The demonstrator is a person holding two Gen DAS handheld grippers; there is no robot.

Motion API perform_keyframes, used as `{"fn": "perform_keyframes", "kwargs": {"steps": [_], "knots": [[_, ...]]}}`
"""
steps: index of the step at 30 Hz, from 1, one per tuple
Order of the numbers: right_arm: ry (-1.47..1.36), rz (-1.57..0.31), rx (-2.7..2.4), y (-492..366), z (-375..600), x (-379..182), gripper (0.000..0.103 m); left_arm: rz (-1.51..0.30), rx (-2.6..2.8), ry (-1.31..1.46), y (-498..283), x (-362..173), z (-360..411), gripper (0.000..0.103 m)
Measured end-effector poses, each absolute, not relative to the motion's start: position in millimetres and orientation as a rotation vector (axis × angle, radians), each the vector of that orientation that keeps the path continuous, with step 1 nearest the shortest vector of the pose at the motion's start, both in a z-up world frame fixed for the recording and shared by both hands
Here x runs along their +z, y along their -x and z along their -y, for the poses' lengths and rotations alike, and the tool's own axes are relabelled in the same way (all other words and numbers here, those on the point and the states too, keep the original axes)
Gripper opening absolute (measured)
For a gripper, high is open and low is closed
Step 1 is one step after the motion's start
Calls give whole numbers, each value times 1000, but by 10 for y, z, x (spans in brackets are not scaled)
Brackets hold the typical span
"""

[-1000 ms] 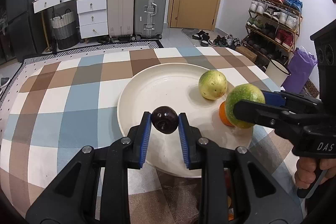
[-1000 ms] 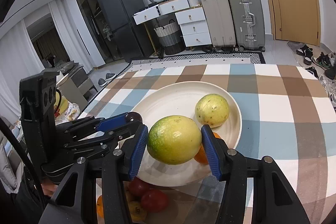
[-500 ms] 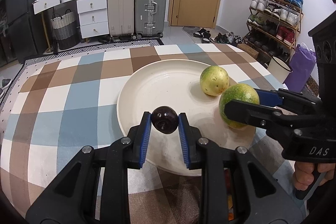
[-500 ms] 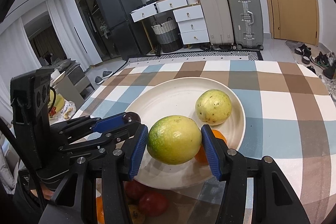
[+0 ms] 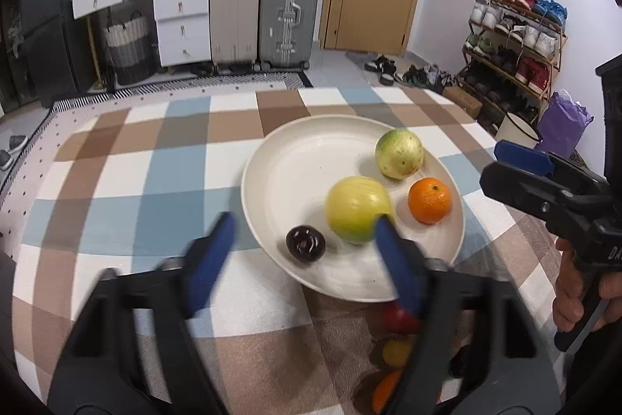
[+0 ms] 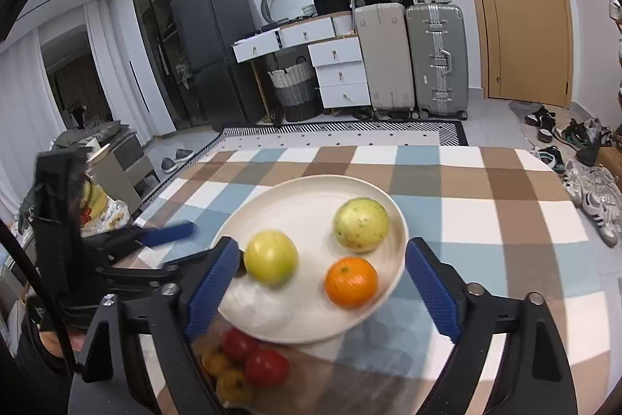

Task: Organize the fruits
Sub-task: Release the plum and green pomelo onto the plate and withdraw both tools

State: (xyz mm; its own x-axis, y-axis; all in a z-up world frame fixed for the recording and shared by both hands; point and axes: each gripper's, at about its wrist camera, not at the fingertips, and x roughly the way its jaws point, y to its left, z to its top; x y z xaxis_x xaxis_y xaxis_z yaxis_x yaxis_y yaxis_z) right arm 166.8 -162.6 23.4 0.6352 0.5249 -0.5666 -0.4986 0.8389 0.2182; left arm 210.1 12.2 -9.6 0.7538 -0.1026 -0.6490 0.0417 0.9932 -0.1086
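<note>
My right gripper (image 6: 322,282) has just been opening and its blue jaws stand wide, nothing between the pads. Past them the cream plate (image 6: 295,197) carries a yellow-green fruit (image 6: 271,257), a paler speckled fruit (image 6: 361,224) and an orange (image 6: 351,282). My left gripper's blue finger (image 6: 169,234) reaches in from the left.

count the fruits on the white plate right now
4: a dark plum at the near edge, a yellow-green fruit beside it, an orange at right, a speckled green fruit behind. None seems hidden.
</note>
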Motion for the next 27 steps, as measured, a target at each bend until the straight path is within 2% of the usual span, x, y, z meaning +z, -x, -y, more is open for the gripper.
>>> {"fn": "perform_keyframes", "kwargs": {"steps": [1, 2, 5, 13, 27], "knots": [[-38, -663, 581, -1643, 1653, 246, 101, -687, -70, 85, -2020, -43, -135, 94], [-27, -666, 583, -1612, 1677, 259, 102, -672, -61, 82, -1960, -5, -146, 100], [6, -685, 584, -1531, 1729, 286, 103, -648, -53, 80, -1799, 107, -178, 102], [28, -692, 609, -1271, 1825, 298, 103, -632, -59, 78, -1364, 241, -177, 102], [34, -747, 653, -1159, 1915, 51, 103, -708, -98, 76, -1188, -45, -26, 102]]}}
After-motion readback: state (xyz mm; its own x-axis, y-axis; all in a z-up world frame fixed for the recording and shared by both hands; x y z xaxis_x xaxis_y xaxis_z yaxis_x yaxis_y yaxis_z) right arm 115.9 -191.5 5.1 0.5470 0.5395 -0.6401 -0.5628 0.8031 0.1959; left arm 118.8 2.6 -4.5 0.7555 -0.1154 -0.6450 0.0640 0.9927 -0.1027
